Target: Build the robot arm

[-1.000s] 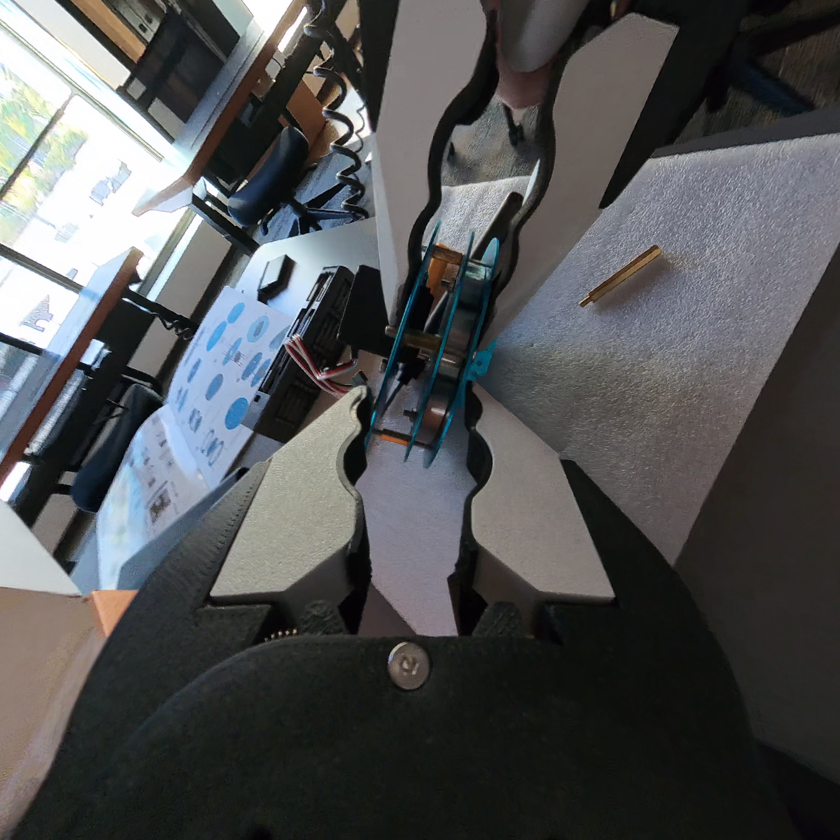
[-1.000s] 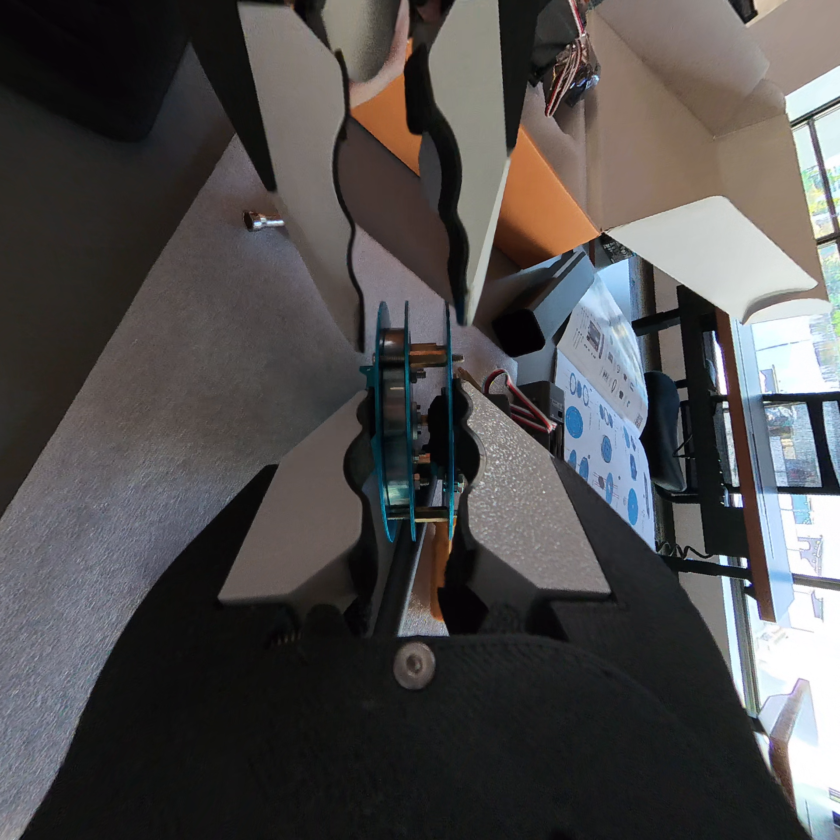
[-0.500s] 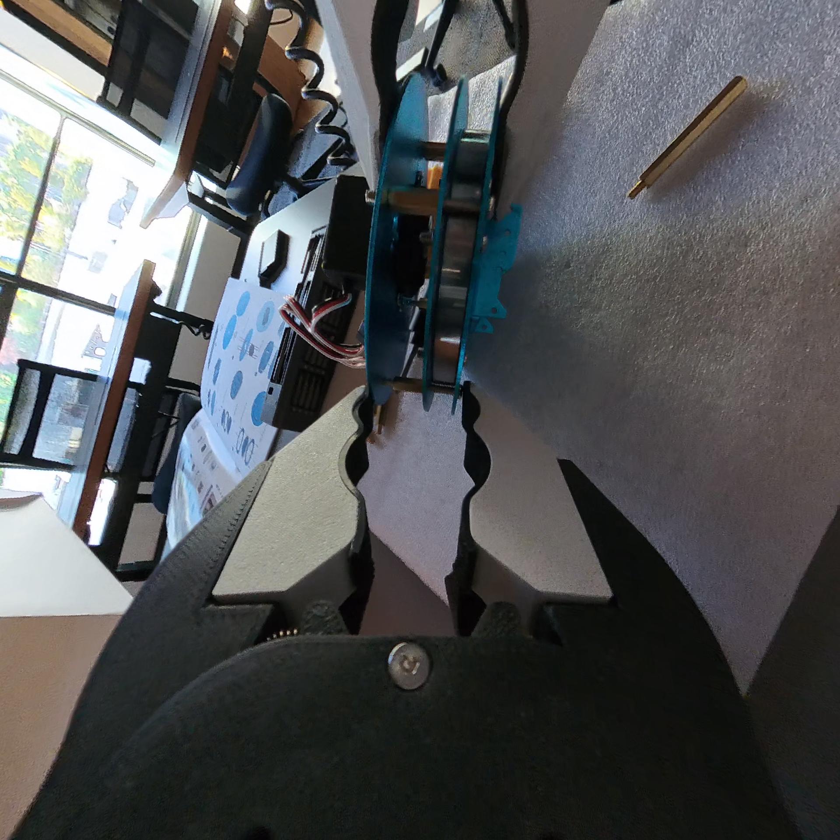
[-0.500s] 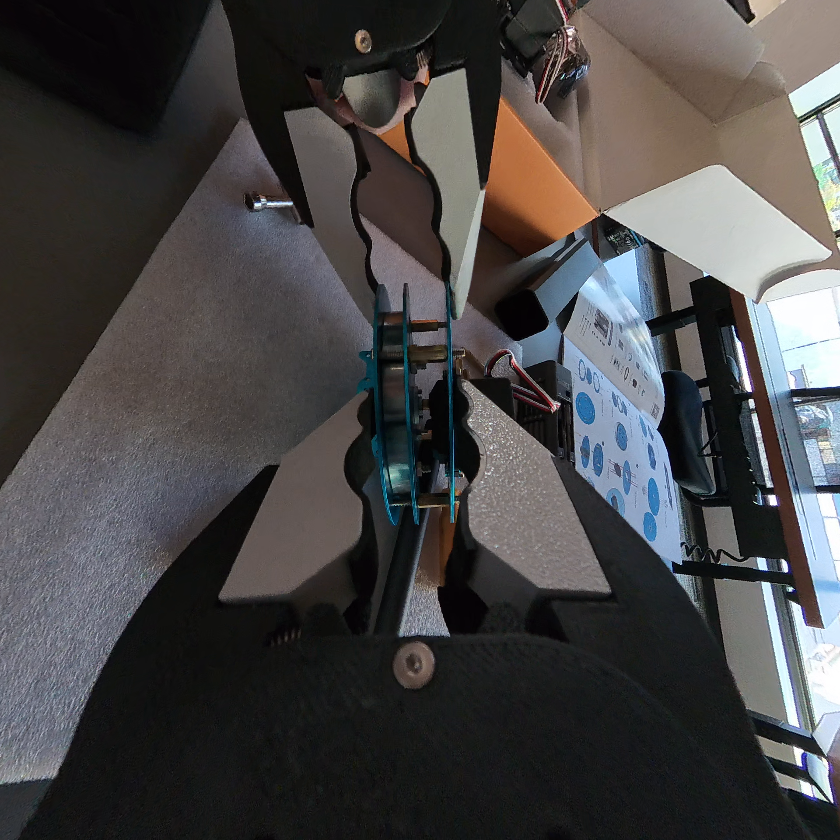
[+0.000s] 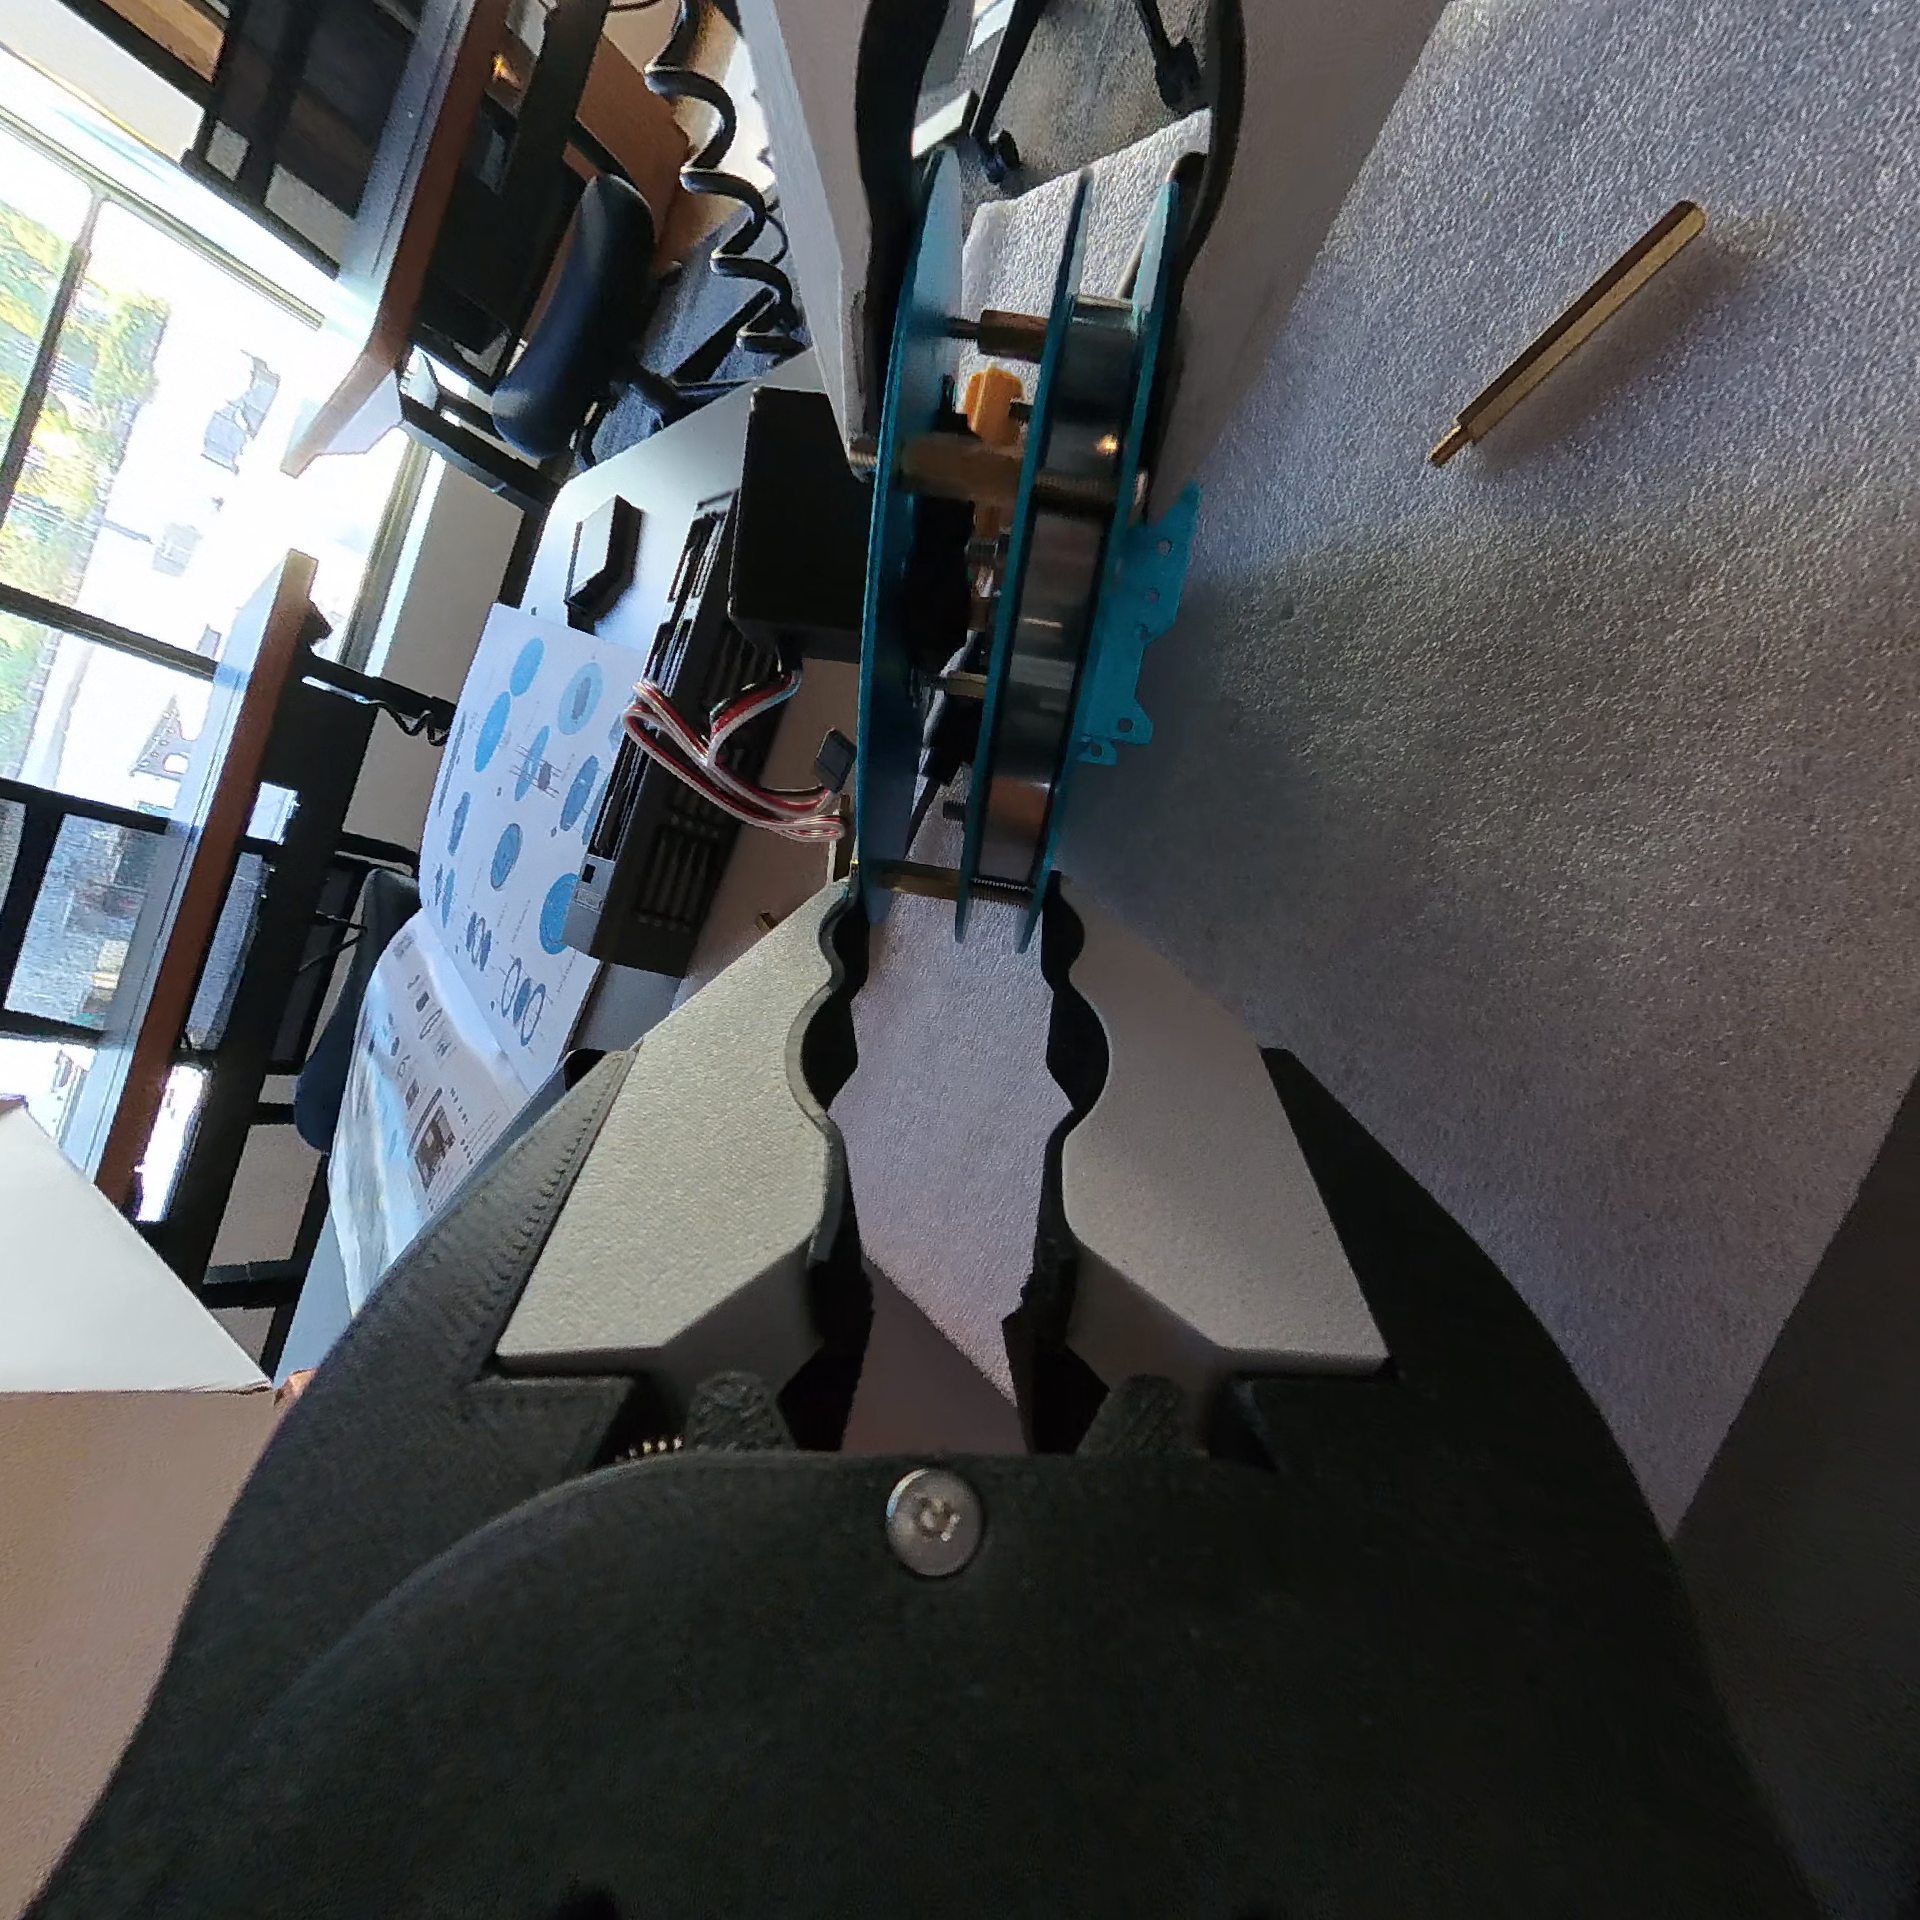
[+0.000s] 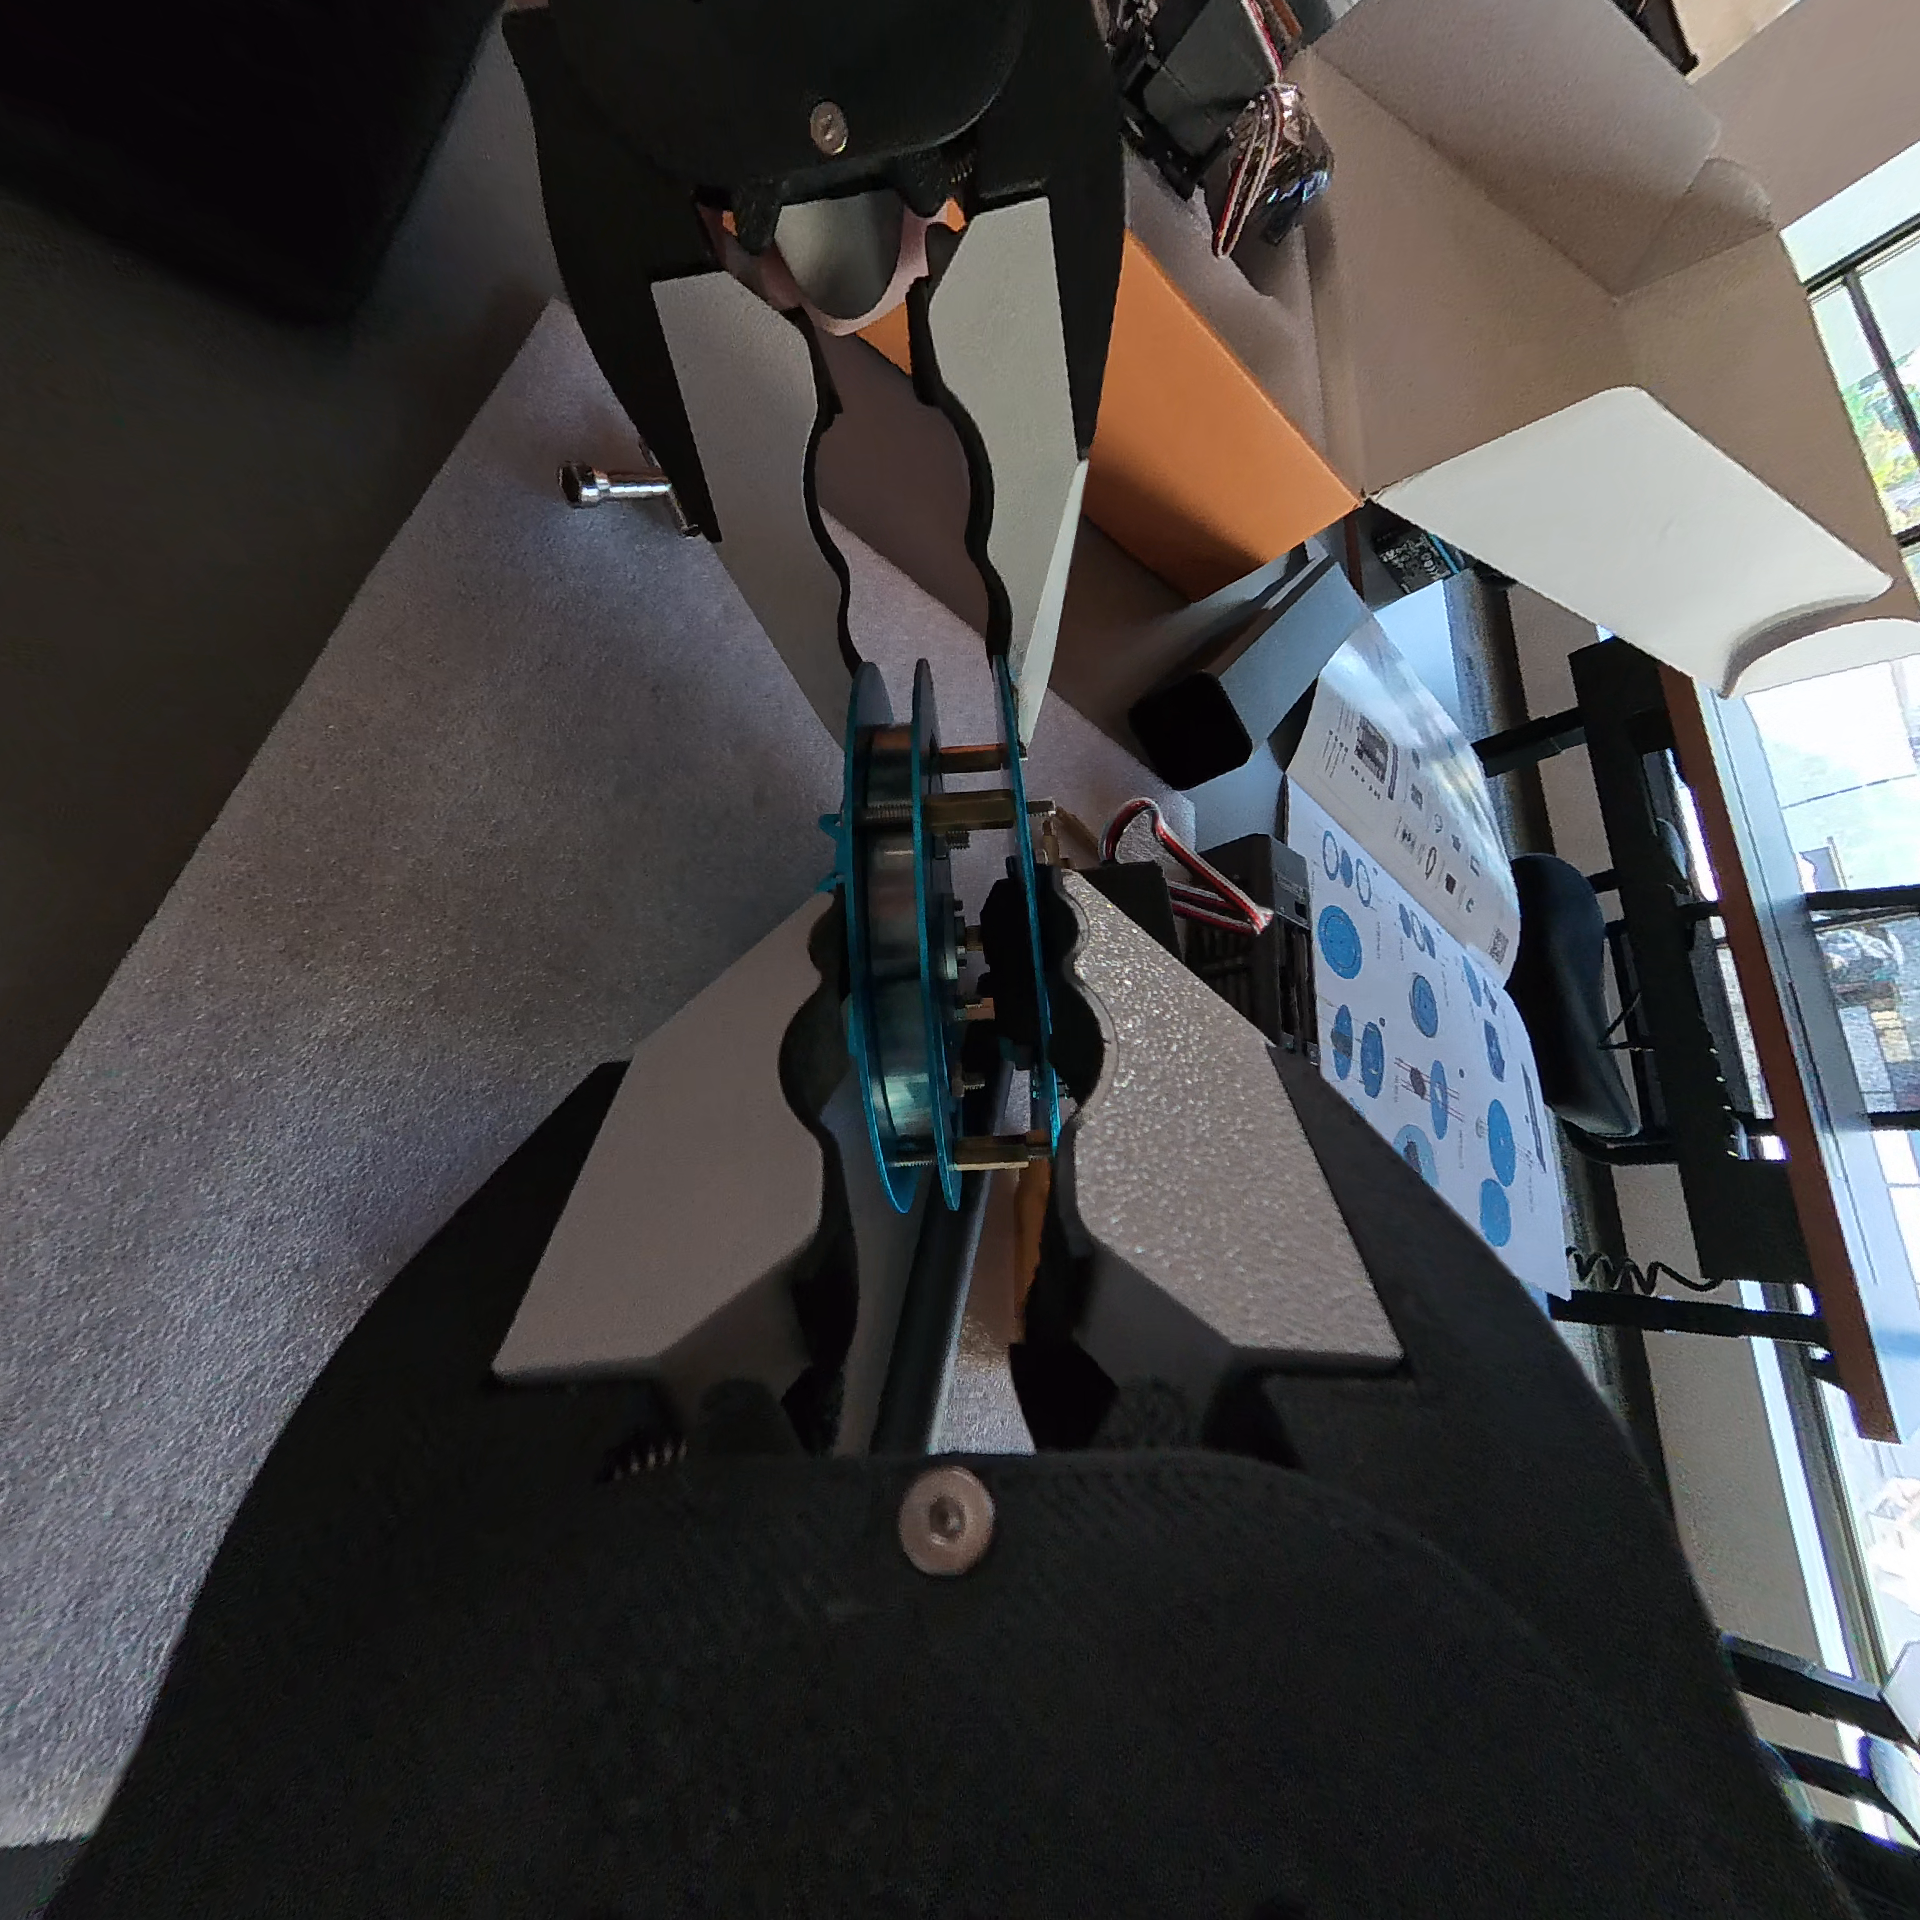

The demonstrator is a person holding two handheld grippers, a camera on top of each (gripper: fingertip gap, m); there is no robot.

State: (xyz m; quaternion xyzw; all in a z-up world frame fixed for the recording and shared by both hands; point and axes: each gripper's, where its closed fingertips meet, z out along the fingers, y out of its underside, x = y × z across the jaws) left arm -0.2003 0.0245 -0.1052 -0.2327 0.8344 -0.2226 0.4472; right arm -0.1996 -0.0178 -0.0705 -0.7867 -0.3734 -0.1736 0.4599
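A stack of blue discs [image 5: 883, 623] joined by brass spacers is held on edge above a grey foam mat [image 5: 1455, 831]. My left gripper [image 5: 951, 904] is shut on its near rim, and its fingertips [image 5: 842, 914] touch the outer discs. In the right wrist view the stack [image 6: 883, 987] sits deep between the pads of my right gripper [image 6: 951, 904], which is shut on it. The left gripper [image 6: 935, 686] reaches in from the top of that view and pinches the far rim. The right gripper [image 5: 1013, 478] grips the far end in the left wrist view.
A loose brass spacer [image 5: 1569, 332] and a silver screw [image 6: 613, 488] lie on the mat [image 6: 416, 831]. Beyond the mat are a black servo with red and white wires [image 5: 686, 727], a printed sheet [image 6: 1434, 987] and an open cardboard box [image 6: 1507, 364]. About 6 cm separates my left fingertips from my right.
My left gripper moved toward the stack and closed its fingertips on the rim. The right gripper kept the stack between its pads, which stand slightly wider apart now.
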